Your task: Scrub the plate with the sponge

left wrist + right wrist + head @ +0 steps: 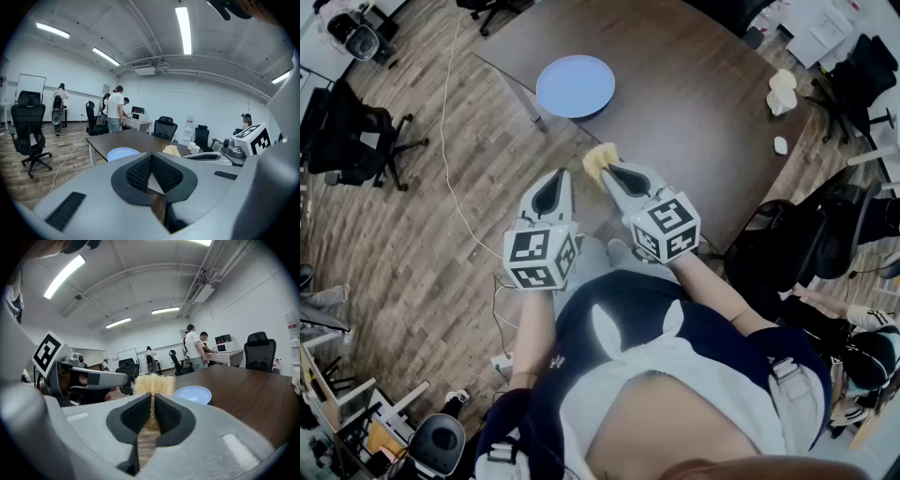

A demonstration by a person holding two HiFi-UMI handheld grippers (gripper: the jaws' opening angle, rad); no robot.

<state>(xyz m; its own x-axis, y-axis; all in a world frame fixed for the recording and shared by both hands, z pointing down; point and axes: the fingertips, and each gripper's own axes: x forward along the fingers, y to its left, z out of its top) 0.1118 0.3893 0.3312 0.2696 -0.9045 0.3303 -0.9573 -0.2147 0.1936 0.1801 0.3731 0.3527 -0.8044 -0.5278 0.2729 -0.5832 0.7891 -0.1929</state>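
Right gripper (pixel 152 405) is clamped on the sponge (pixel 152 384). Its jaws pinch the lower part, so most of the yellow pad sticks out past them, which leaves a free face to rub with. Left gripper (pixel 151 158) is closed with nothing in it, jaws meeting. It's held just beside the right one, both in the air around the near edge of the table (pixel 694 112). Plate (pixel 575 86) lies flat near the table's left edge, ahead of both grippers and well apart from the sponge, so no contact yet. My read: scrubbing hasn't started, this is the approach. Left is probably empty so it can pin the plate, since a light plate on a smooth top would likely slide under rubbing. Next move needs the sponge face down on the plate and the left one steadying the rim. Risk: it's a narrow pinch on a soft sponge, which could fold or pull out under side load.
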